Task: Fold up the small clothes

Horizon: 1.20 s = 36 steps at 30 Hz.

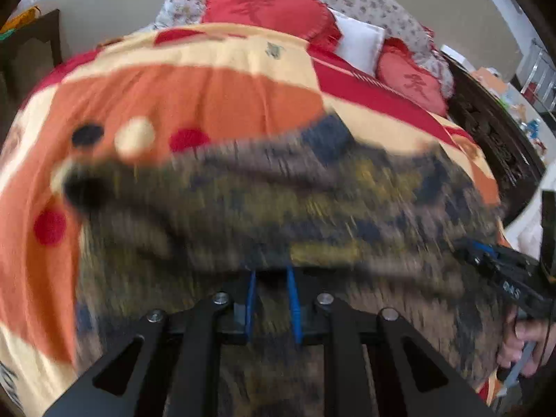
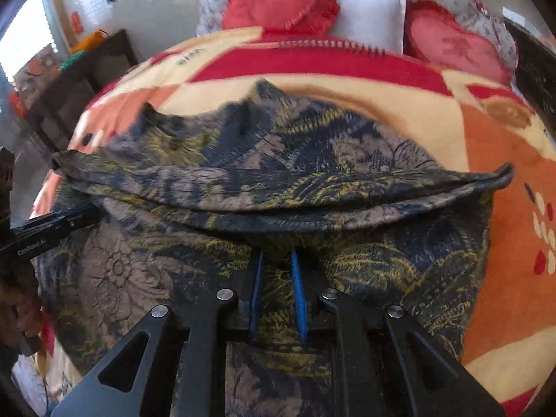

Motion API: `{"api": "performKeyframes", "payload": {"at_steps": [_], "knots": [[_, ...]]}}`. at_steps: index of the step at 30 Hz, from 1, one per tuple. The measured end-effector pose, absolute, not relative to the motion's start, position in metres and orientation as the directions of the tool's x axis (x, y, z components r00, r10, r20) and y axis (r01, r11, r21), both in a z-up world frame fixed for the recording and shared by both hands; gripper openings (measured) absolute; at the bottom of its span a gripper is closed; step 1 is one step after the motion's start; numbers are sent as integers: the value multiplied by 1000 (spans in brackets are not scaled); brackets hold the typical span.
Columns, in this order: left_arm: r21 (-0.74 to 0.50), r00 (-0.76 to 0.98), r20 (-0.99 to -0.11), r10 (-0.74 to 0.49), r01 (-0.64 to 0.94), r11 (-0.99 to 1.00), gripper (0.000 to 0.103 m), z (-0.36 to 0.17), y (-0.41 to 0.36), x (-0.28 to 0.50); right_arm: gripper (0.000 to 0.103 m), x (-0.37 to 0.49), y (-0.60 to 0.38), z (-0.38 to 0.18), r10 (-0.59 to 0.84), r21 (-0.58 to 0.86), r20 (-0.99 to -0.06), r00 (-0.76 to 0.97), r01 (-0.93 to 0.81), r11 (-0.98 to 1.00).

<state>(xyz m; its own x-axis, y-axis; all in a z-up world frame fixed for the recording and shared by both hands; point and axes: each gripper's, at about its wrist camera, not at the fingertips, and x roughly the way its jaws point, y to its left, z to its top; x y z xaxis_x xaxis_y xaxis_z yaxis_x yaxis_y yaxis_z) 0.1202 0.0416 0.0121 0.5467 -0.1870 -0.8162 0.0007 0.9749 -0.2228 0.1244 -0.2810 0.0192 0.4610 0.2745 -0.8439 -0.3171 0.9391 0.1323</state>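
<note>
A dark floral garment point(image 2: 278, 180) lies on the bed's orange, red and cream blanket point(image 2: 493, 160), its long axis running left to right, the folded edge ending in a point at the right. The right hand-held gripper point(image 2: 278, 271) pinches the cloth at its near edge. The left hand-held gripper point(image 1: 271, 278) also grips the blurred fabric. Its side label is too small to read.

- One patterned garment point(image 2: 278, 180) lies in front of me.
- Two grippers: my left gripper point(image 1: 271, 274) and my right gripper point(image 2: 278, 260).
- Two red cushions point(image 2: 281, 3), heart-shaped.
- One white pillow point(image 2: 368, 14) between them.
- One blanket point(image 2: 504, 160) in orange, red and cream.
</note>
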Motion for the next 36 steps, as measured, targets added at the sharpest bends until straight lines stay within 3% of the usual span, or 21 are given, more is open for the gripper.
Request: {"api": "performKeyframes", "payload": {"at_steps": [2, 4, 6, 8, 14, 18, 21, 22, 24, 25, 26, 28, 32, 34, 36], "knots": [[-198, 599, -788, -143, -26, 980, 17, 32, 50, 141, 19, 140, -277, 27, 282, 135, -830, 482, -318, 939], [-162, 646, -760, -72, -80, 984, 26, 50, 65, 156, 18, 153, -280, 42, 316, 162, -784, 535, -314, 935], [-187, 654, -756, -29, -174, 967, 28, 61, 89, 163, 19, 164, -291, 59, 316, 186, -725, 612, -267, 945], [-270, 667, -741, -75, -194, 943, 31, 67, 104, 158, 19, 164, -304, 69, 330, 235, -696, 637, -232, 944], [-315, 658, -731, -178, -95, 944, 38, 50, 77, 137, 19, 135, -315, 71, 408, 315, -655, 636, -262, 912], [-245, 652, -735, -185, -1, 970, 38, 28, 25, 125, 19, 131, -256, 56, 491, 324, -728, 479, -391, 862], [-131, 700, -706, -106, 18, 991, 50, 2, 15, 106, 18, 140, -210, 35, 417, 223, -806, 420, -438, 871], [-190, 670, -729, -142, 1, 982, 49, -8, 24, 105, 18, 149, -205, 30, 375, 193, -816, 440, -405, 894], [-268, 703, -691, -167, -35, 963, 49, -6, 39, 101, 15, 171, -211, 23, 348, 201, -799, 490, -328, 923], [-297, 697, -694, -178, -52, 954, 48, -8, 45, 101, 3, 180, -215, 21, 351, 210, -782, 516, -312, 927], [-301, 698, -693, -180, -53, 952, 48, -8, 46, 101, 0, 188, -220, 19, 358, 227, -767, 532, -297, 928], [-252, 692, -708, -145, -56, 966, 48, -8, 39, 103, 0, 192, -227, 18, 412, 292, -741, 530, -298, 909], [-202, 682, -723, -113, -53, 978, 50, -8, 30, 106, 1, 169, -245, 41, 378, 251, -705, 600, -287, 924], [-224, 682, -720, -131, -49, 973, 50, -9, 32, 108, 8, 152, -271, 57, 344, 233, -669, 659, -253, 939], [-241, 681, -718, -145, -48, 969, 50, -12, 36, 109, 16, 141, -306, 59, 215, 147, -676, 705, -157, 977]]}}
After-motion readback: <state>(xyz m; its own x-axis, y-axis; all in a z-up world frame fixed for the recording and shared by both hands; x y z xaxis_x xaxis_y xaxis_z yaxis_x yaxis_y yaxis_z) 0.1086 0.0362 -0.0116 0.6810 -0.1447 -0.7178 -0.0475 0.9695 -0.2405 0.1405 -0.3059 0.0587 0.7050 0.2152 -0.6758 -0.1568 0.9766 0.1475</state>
